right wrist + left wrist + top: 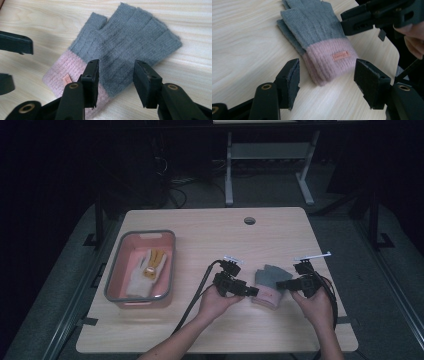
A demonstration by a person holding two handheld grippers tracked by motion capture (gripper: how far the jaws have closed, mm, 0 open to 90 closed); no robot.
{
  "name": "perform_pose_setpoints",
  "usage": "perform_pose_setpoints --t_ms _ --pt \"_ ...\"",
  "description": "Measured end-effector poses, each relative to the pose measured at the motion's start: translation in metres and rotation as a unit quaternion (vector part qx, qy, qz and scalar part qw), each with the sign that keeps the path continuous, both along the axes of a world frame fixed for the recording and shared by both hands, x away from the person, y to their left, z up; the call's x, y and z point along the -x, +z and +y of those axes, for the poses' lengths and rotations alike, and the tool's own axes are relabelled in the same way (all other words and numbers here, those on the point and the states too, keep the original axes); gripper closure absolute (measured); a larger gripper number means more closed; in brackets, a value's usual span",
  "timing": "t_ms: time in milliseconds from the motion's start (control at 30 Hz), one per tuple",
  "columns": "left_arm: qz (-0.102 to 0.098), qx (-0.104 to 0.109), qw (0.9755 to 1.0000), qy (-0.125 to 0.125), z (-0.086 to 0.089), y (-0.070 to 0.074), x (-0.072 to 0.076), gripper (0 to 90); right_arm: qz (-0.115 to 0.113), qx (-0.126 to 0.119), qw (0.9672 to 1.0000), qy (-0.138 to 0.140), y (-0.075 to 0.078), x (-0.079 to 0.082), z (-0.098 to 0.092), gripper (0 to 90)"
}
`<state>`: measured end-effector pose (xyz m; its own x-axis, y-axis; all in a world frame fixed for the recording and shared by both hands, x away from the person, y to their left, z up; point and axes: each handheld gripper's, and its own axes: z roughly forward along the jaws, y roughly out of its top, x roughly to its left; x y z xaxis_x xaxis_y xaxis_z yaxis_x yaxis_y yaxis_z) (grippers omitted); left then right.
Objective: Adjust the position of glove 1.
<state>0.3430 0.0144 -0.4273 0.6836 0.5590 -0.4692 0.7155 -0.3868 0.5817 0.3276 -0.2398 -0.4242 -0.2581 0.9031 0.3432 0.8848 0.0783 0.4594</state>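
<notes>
A knitted fingerless glove (268, 279), grey with a pink cuff and a small orange label, lies flat on the wooden table (210, 235); a second layer shows under it. My left gripper (253, 291) points at the cuff from the left. In the left gripper view the left gripper (327, 75) stands open, with the cuff end of the glove (314, 27) between its jaws and untouched. My right gripper (280, 284) comes from the right. In the right gripper view the right gripper (116, 75) is open just above the glove (135, 35), over its grey part.
A pink tub with a grey rim (141, 234) stands at the table's left and holds a white and yellow glove (146, 270). A cable hole (249, 220) sits near the far edge. The table's right corner is close behind the right gripper (372, 17).
</notes>
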Motion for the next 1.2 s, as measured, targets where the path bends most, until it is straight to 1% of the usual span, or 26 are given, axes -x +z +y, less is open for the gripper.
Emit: perform_pose_setpoints --t_ms 33,133,200,233,300,400,433,500,567,633,800,867,900,1000,1033,1067,1133,1200 --pt "0.003 0.001 1.0000 0.002 -0.002 -0.001 -0.001 38.6 0.000 -0.002 1.0000 -0.003 -0.001 0.000 -0.001 55.2" --pt "0.005 -0.002 1.0000 0.002 -0.006 -0.005 -0.005 39.3 0.004 -0.008 0.9999 -0.011 -0.002 0.002 -0.002 53.5" --pt "0.013 0.000 0.9999 0.007 -0.009 -0.008 -0.007 39.5 0.001 -0.017 0.9997 -0.017 -0.003 0.003 -0.004 52.7" --pt "0.017 -0.001 0.9998 0.008 -0.011 -0.010 -0.008 39.8 0.001 -0.017 0.9997 -0.018 -0.003 0.003 -0.005 52.4" --pt "0.022 -0.004 0.9997 0.010 -0.013 -0.014 -0.009 40.1 0.003 -0.023 0.9995 -0.021 -0.006 0.004 -0.007 51.5" --pt "0.030 -0.001 0.9995 0.013 -0.017 -0.018 -0.010 40.2 0.008 -0.029 0.9992 -0.025 -0.010 0.005 -0.009 49.9" --pt "0.030 -0.004 0.9995 0.012 -0.018 -0.019 -0.010 40.2 0.010 -0.033 0.9990 -0.027 -0.011 0.005 -0.010 49.3" --pt "0.033 -0.004 0.9994 0.013 -0.020 -0.022 -0.011 40.2 0.009 -0.040 0.9988 -0.026 -0.014 0.005 -0.011 48.5" --pt "0.041 -0.001 0.9990 0.016 -0.021 -0.024 -0.012 40.2 0.011 -0.045 0.9985 -0.029 -0.015 0.006 -0.012 47.4" --pt "0.043 -0.002 0.9989 0.016 -0.022 -0.026 -0.013 40.2 0.012 -0.054 0.9980 -0.031 -0.017 0.006 -0.013 47.3" --pt "0.053 -0.002 0.9984 0.020 -0.025 -0.031 -0.014 40.5 0.018 -0.060 0.9976 -0.031 -0.022 0.006 -0.014 45.9" --pt "0.053 -0.004 0.9985 0.018 -0.026 -0.033 -0.013 41.4 0.020 -0.065 0.9971 -0.035 -0.023 0.006 -0.014 45.7" --pt "0.055 0.000 0.9982 0.023 -0.027 -0.033 -0.013 41.8 0.016 -0.065 0.9973 -0.032 -0.025 0.005 -0.016 45.5" --pt "0.058 -0.002 0.9981 0.021 -0.027 -0.035 -0.013 42.0 0.018 -0.072 0.9966 -0.035 -0.028 0.006 -0.017 45.2" --pt "0.059 -0.004 0.9981 0.018 -0.026 -0.035 -0.014 42.0 0.021 -0.077 0.9961 -0.039 -0.028 0.006 -0.017 45.1" --pt "0.061 -0.001 0.9979 0.021 -0.027 -0.036 -0.013 42.1 0.022 -0.080 0.9957 -0.040 -0.029 0.006 -0.017 45.0" --pt "0.060 -0.001 0.9980 0.021 -0.027 -0.036 -0.013 42.7 0.026 -0.086 0.9951 -0.043 -0.031 0.006 -0.018 45.0" --pt "0.060 0.000 0.9980 0.021 -0.027 -0.036 -0.012 43.9 0.031 -0.096 0.9939 -0.045 -0.034 0.006 -0.018 44.8"
